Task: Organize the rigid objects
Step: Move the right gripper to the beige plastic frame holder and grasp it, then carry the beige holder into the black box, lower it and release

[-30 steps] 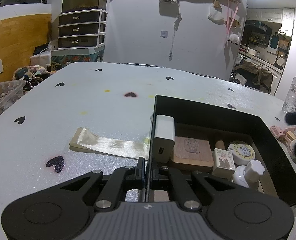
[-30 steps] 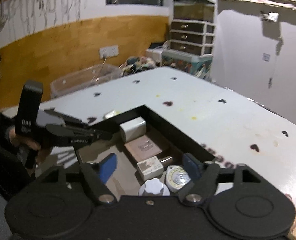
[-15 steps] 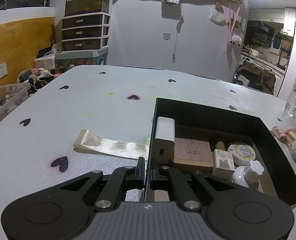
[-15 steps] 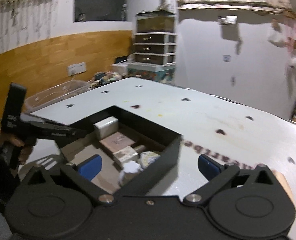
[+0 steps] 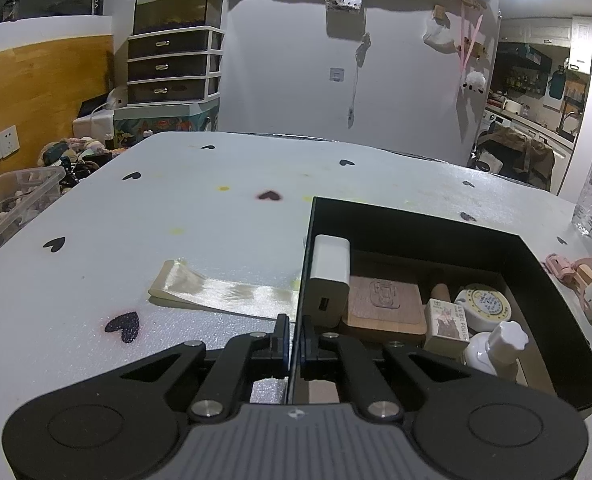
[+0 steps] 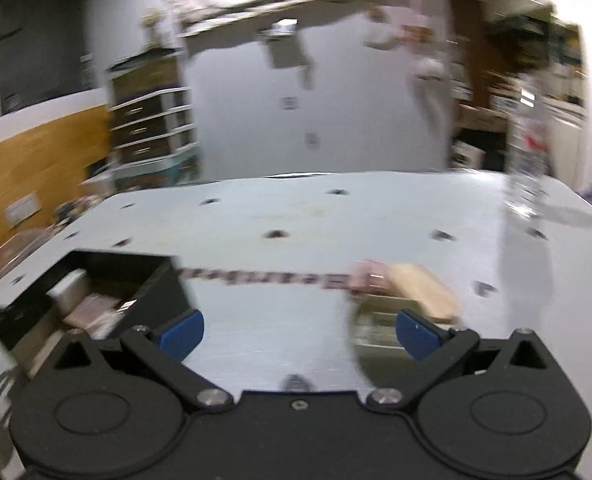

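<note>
We clamp our left gripper on the near wall of the black box, which sits on the heart-dotted table. Inside lie a white charger, a wooden coaster, a small carton printed "UV GEL POLISH", a round tape and a white bottle. A ribbon lies left of the box. Our right gripper hangs spread wide over the table; its view is blurred, a pink-and-tan object ahead, unreadable writing beside it.
</note>
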A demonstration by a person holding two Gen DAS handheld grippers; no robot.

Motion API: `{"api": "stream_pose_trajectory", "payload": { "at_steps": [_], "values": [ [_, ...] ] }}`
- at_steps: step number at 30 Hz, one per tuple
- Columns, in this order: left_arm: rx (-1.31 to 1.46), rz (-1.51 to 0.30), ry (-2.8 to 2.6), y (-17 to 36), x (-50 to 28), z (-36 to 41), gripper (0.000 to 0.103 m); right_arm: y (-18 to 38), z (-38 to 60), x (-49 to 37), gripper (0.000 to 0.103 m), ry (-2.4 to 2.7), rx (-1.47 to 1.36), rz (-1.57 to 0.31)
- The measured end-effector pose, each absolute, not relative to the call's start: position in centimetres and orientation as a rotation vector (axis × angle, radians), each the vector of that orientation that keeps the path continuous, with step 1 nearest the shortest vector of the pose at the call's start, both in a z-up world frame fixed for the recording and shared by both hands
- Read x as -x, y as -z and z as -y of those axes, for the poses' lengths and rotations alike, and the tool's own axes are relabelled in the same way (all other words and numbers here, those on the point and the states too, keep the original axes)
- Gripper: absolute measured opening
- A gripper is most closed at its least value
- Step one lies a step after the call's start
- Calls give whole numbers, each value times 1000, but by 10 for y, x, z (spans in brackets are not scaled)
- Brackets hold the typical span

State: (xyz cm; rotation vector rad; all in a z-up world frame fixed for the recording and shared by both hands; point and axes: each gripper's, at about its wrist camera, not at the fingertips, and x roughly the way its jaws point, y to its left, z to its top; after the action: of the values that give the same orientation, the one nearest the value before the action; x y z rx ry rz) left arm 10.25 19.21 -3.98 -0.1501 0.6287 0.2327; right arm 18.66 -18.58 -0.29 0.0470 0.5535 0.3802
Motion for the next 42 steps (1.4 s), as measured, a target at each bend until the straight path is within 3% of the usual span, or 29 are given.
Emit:
{"api": "stream_pose_trajectory", "payload": {
  "at_steps": [7, 11, 28, 29, 42],
  "values": [
    [148, -630, -233, 39, -102, -192, 4, 22, 208, -218, 101, -238, -130, -588],
    [147, -632, -231, 38, -103, -193, 4, 32, 207, -231, 92, -223, -122, -594],
    [155, -631, -228, 39, -103, -192, 4, 53, 178, -244, 72, -183, 143, -585],
    [156, -631, -228, 39, -104, -192, 4, 53, 177, -243, 67, -187, 154, -582],
    [159, -625, -222, 37, -103, -193, 4, 19, 180, -214, 66, -354, 88, -555]
  ]
}}
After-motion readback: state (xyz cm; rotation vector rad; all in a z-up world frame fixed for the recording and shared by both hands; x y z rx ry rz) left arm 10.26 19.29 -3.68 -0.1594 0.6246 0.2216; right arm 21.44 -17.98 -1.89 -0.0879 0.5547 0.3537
